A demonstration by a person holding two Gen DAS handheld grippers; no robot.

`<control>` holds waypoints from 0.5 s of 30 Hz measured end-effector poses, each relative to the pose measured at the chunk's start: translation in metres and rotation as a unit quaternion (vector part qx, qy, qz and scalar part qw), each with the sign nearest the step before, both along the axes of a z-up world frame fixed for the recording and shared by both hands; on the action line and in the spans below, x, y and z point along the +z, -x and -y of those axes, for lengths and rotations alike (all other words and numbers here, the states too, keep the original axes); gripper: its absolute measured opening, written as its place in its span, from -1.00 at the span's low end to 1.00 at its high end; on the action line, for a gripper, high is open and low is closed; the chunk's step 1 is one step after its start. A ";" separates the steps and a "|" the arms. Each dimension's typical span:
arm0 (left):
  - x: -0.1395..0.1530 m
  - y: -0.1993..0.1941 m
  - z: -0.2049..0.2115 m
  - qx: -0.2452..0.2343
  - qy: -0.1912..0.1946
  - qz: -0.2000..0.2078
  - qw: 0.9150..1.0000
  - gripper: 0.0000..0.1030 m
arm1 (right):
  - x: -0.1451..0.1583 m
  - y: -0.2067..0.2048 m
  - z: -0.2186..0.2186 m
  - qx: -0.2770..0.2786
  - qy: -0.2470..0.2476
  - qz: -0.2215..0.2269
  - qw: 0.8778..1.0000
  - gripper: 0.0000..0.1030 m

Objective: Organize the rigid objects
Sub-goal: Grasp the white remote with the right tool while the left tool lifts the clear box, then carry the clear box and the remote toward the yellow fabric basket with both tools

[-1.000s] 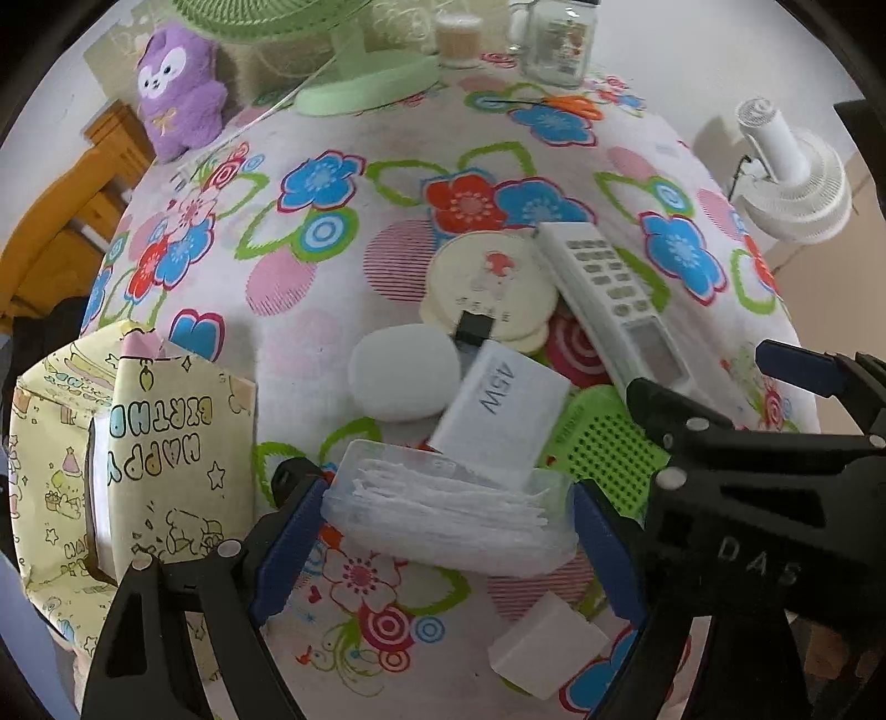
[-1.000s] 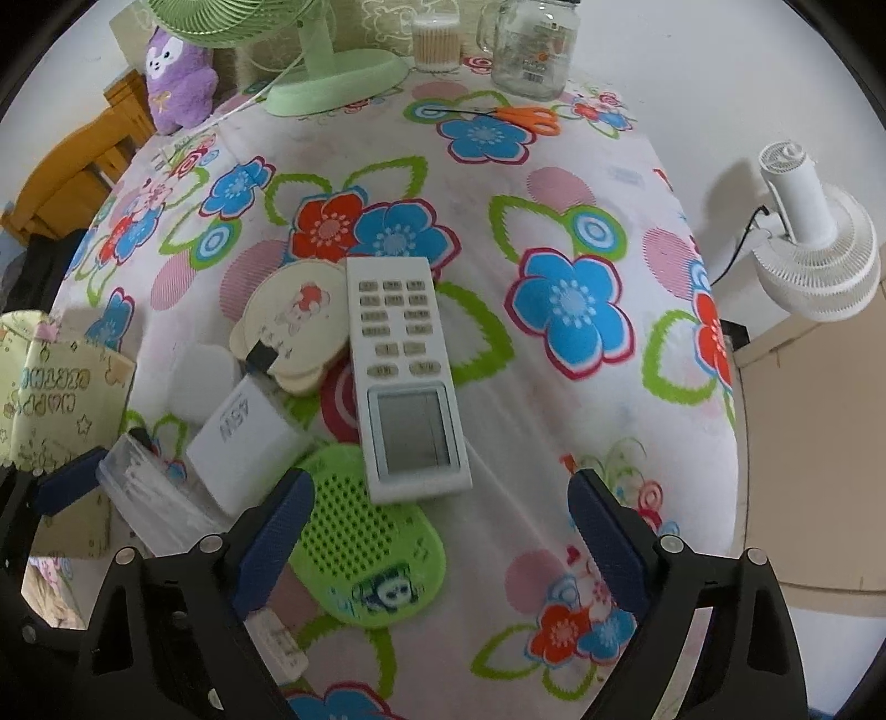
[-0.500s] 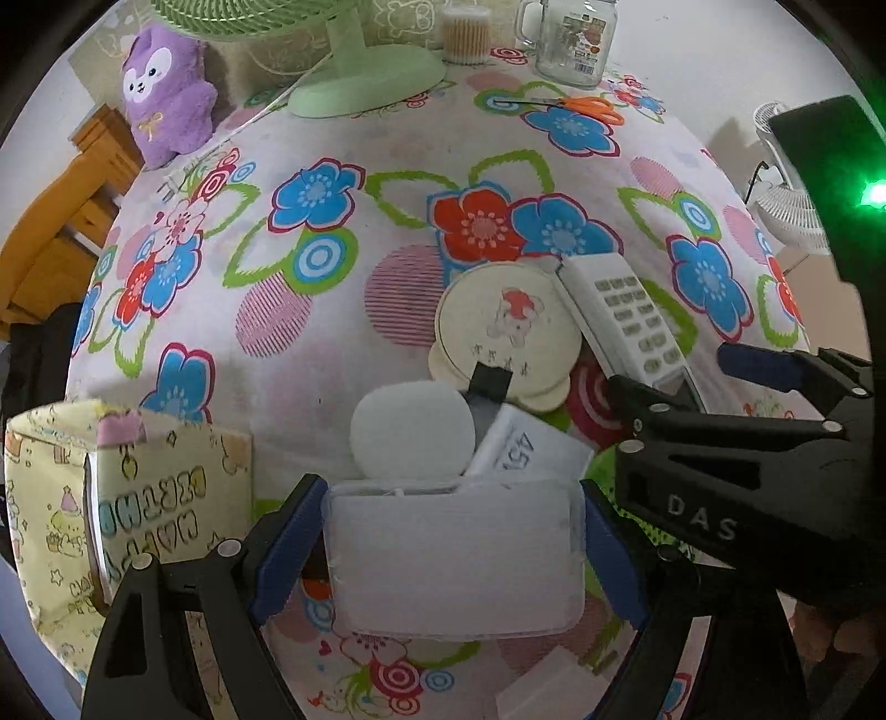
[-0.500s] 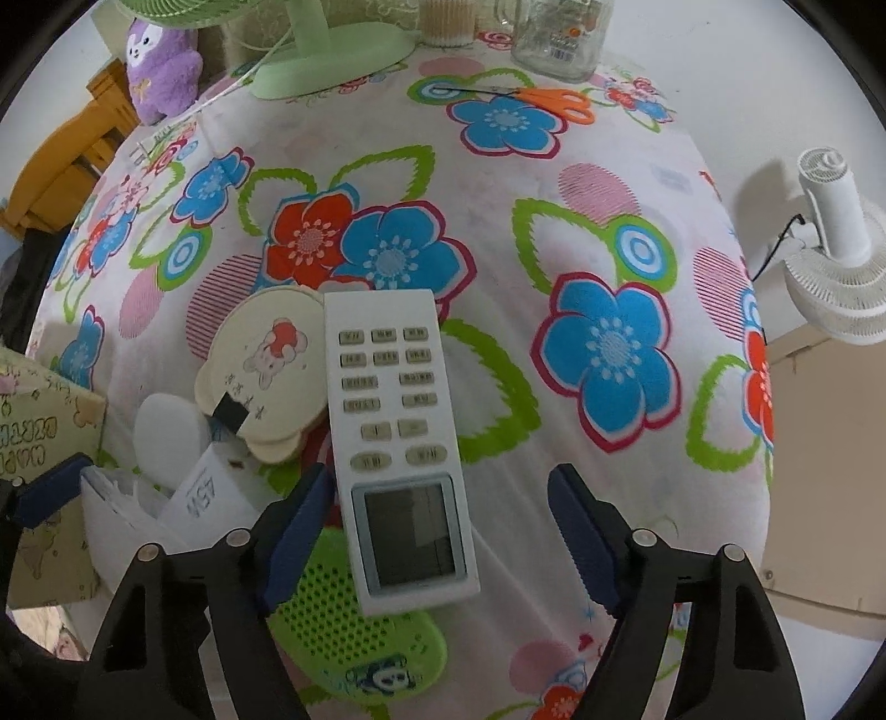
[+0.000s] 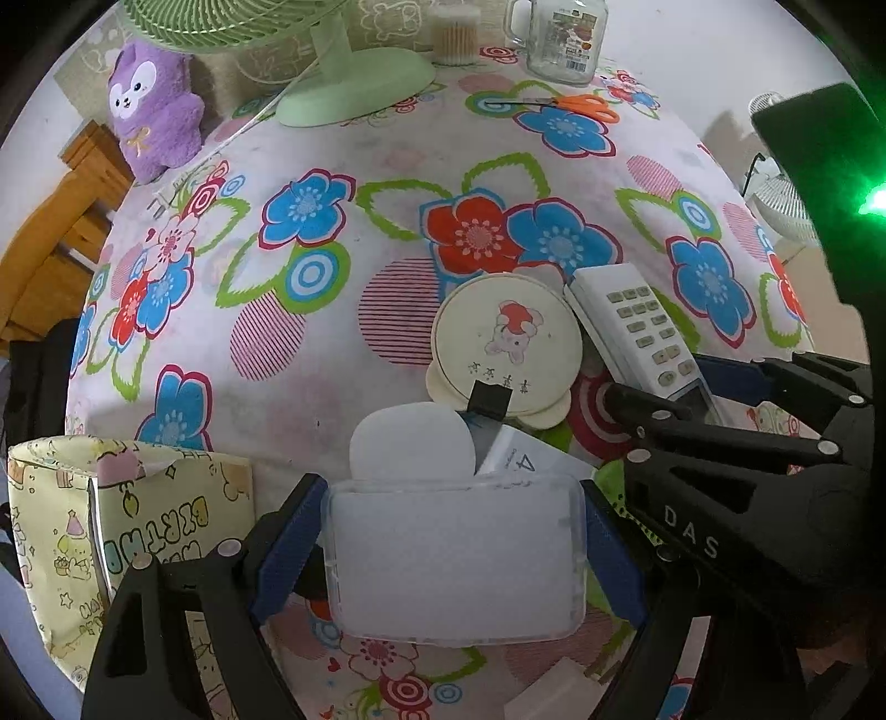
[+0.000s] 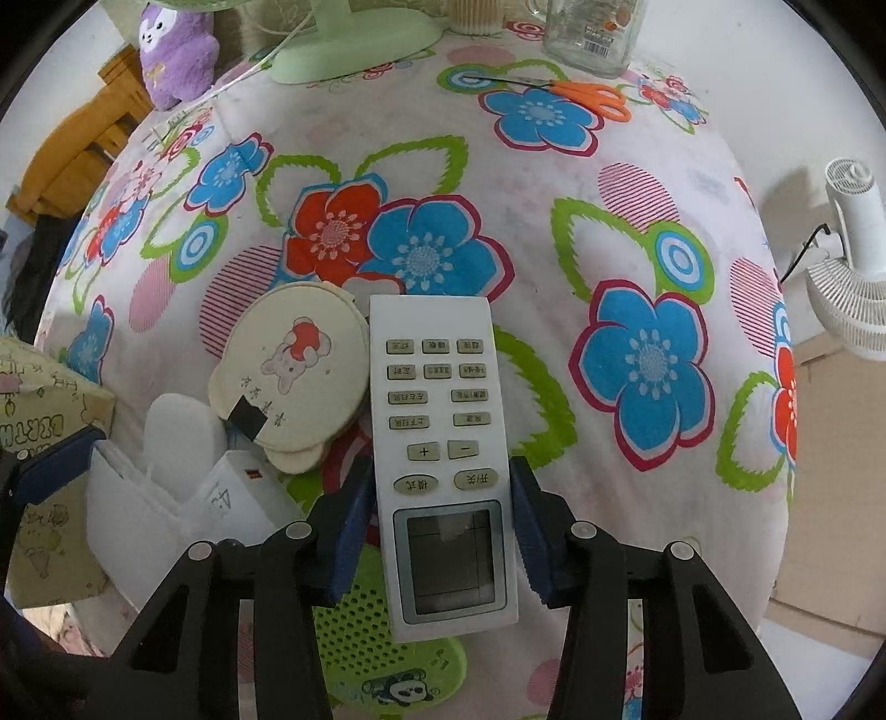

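My left gripper point(image 5: 451, 554) is shut on a clear plastic box point(image 5: 457, 559) of white pads and holds it tilted up above the table. My right gripper point(image 6: 440, 531) has its blue pads against both sides of a white remote control point(image 6: 440, 443), which lies across a green perforated disc point(image 6: 376, 637). A round cream pouch point(image 6: 293, 371), a white 45W charger point(image 6: 232, 498) and a white oval puff point(image 5: 412, 443) lie beside them. The right gripper also shows in the left wrist view point(image 5: 736, 399).
A yellow birthday paper bag point(image 5: 111, 526) stands at the left. A green fan base point(image 5: 354, 83), purple plush toy point(image 5: 152, 111), glass jar point(image 5: 562, 39), cotton swab tub point(image 5: 454, 33) and orange scissors point(image 5: 587, 105) are at the far edge. A white floor fan point(image 6: 853, 277) is off the table's right.
My left gripper lifted the clear box and tipped it upright. My right gripper moved forward over the remote and closed its jaws on its sides.
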State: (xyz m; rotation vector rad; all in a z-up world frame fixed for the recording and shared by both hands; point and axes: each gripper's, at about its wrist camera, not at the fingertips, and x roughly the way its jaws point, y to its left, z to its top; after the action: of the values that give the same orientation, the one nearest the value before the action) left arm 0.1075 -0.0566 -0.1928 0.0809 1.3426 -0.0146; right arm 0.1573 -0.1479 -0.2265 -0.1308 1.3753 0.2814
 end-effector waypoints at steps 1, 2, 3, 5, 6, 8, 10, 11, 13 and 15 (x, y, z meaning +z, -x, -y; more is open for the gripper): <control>0.001 0.001 0.000 -0.001 0.000 0.001 1.000 0.73 | 0.002 0.002 0.000 0.000 0.000 0.002 1.000 -0.02; 0.002 0.002 0.001 -0.001 0.000 0.002 1.000 0.73 | 0.004 0.004 -0.001 0.001 0.000 0.005 1.000 -0.02; 0.003 0.003 0.001 -0.001 0.000 0.002 1.000 0.73 | 0.006 0.006 -0.001 0.001 -0.001 0.007 1.000 -0.02; 0.005 0.006 0.002 -0.002 0.001 0.005 1.000 0.73 | 0.011 0.010 0.000 0.000 -0.001 0.011 1.000 -0.02; 0.007 0.008 0.003 -0.002 0.000 0.008 1.000 0.73 | 0.014 0.012 0.000 0.000 -0.001 0.014 1.000 -0.02; 0.009 0.011 0.004 -0.001 -0.003 0.012 1.000 0.73 | 0.019 0.017 0.002 0.000 -0.002 0.018 1.000 -0.02; 0.012 0.015 0.005 0.000 -0.003 0.015 1.000 0.72 | 0.022 0.020 0.000 -0.001 -0.004 0.020 1.000 -0.03; 0.014 0.018 0.006 -0.001 -0.003 0.017 1.000 0.72 | 0.024 0.022 0.001 -0.002 -0.005 0.021 1.000 -0.03; 0.018 0.023 0.008 -0.004 -0.005 0.021 1.000 0.72 | 0.029 0.027 0.001 -0.002 -0.005 0.025 1.000 -0.03; 0.022 0.026 0.009 -0.006 -0.005 0.025 1.000 0.72 | 0.034 0.033 0.005 -0.003 -0.005 0.030 1.000 -0.03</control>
State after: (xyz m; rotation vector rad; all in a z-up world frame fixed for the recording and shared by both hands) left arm 0.0815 -0.0651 -0.1708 0.0960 1.2924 -0.0160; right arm 0.1238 -0.1532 -0.1928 -0.1264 1.3140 0.2773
